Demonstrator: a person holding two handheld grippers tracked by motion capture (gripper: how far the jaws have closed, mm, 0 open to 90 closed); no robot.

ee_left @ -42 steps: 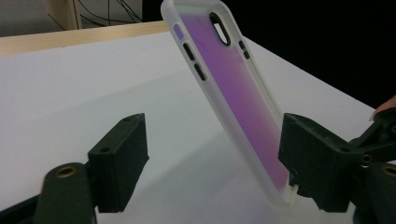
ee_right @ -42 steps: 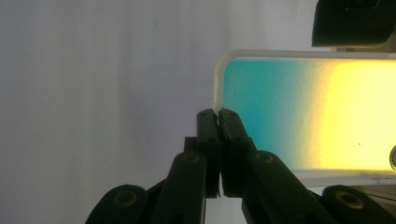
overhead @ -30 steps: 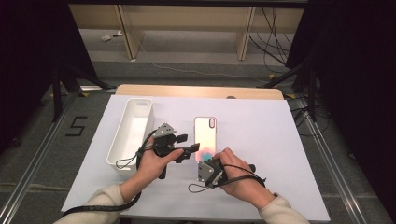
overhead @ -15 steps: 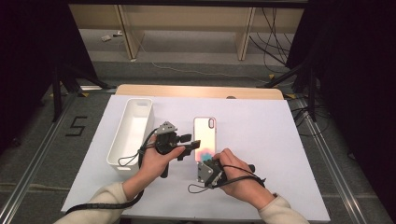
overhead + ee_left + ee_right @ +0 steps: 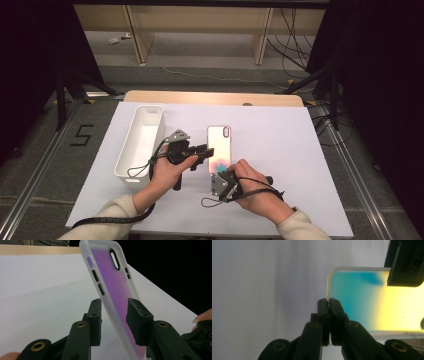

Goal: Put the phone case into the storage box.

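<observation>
An iridescent phone case (image 5: 220, 142) with a frosted white rim lies in the middle of the white table (image 5: 285, 150). My left gripper (image 5: 204, 151) reaches in from the left. Its jaws straddle the case's (image 5: 110, 272) long left side and have just been closing; one pad (image 5: 96, 315) sits at the outer rim and the other (image 5: 137, 315) over the inner face, with a small gap still showing. My right gripper (image 5: 219, 173) comes from the near side. Seen in its own view, the right gripper (image 5: 328, 301) is shut on the rim at a corner of the case (image 5: 362, 300).
A long white bin (image 5: 140, 142) stands at the left of the table, close to my left hand. A wooden strip (image 5: 215, 97) runs along the far edge. One jaw of the left gripper (image 5: 405, 262) shows in the right gripper view.
The left gripper's jaws have drawn closer together around the case's side. Both hands and the case have stayed where they were.
</observation>
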